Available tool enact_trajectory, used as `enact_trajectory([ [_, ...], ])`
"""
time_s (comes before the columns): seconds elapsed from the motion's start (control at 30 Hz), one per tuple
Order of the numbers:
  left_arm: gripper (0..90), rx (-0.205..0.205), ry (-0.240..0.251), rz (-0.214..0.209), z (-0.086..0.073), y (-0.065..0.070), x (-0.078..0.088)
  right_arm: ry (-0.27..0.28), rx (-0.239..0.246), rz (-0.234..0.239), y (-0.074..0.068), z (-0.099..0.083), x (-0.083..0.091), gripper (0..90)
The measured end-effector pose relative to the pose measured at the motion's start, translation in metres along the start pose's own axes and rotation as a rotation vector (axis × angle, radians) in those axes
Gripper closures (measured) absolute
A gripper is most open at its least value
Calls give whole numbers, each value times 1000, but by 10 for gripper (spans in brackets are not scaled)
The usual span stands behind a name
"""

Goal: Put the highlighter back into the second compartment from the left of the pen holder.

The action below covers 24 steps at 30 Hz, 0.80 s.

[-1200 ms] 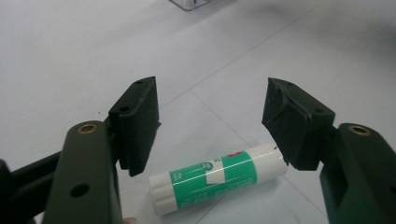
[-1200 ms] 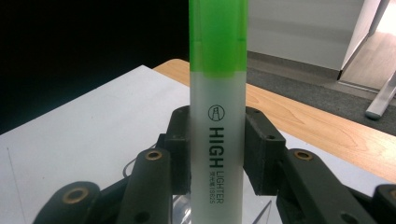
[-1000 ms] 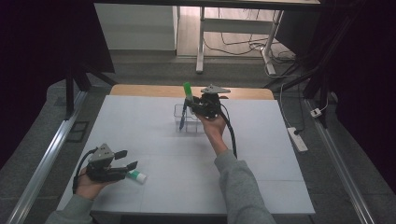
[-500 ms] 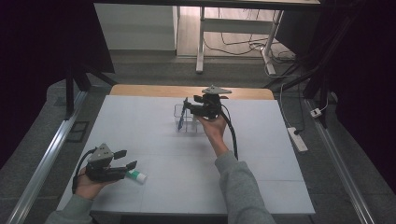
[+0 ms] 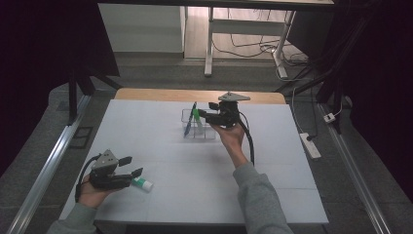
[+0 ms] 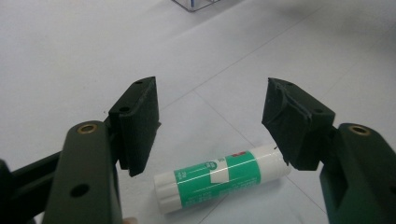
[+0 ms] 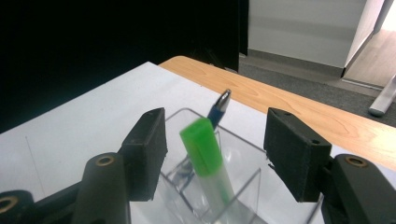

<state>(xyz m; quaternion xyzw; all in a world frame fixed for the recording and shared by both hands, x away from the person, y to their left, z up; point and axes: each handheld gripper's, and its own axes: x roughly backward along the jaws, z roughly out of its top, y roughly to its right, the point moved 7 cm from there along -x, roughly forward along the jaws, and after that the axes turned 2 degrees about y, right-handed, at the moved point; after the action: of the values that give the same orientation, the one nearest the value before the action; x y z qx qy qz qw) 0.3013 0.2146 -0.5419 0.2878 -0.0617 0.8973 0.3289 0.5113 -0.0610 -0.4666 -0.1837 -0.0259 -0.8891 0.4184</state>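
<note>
The right gripper (image 5: 201, 115) is at the far middle of the table (image 5: 292, 195), held level in the person's right hand (image 5: 233, 135), and its jaws point to the left, over a clear plastic holder (image 5: 210, 134). Its jaws have just been opening and now they stand wide apart. In the right gripper view, a marker with a green cap (image 7: 205, 158) stands tilted inside the holder, and it is between the two jaws, but the pads do not touch it. So this gripper has hold of nothing. Behind the marker, a blue pen (image 7: 217, 108) with a silver tip leans in the same holder, toward its far left side. In the high view the green cap shows just at the tip of the gripper, and the blue pen leans out to the left of it.

The left gripper (image 5: 130, 165) is at the near left corner of the table, in the person's left hand (image 5: 92, 192). Its jaws are also wide apart and they grip nothing. A glue stick (image 6: 222, 175) with a green and white label lies flat on the white table surface, just in front of this gripper. In the left gripper view it lies low between the two open jaws, and its one end is close to the pad on the right side of that view; whether it touches the pad, the view does not show clearly.

The glue stick and the holder are well apart from each other.
</note>
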Motion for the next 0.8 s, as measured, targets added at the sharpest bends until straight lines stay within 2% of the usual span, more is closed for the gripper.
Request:
enact_trajectory([
  [0.3,357,-3,-4,1,0,0,-1,-23,8,-3,2,-16,21,394],
  [0.8,358,-8,-13,6,-1,1,-2,-81,13,-5,2,-46,69,378],
])
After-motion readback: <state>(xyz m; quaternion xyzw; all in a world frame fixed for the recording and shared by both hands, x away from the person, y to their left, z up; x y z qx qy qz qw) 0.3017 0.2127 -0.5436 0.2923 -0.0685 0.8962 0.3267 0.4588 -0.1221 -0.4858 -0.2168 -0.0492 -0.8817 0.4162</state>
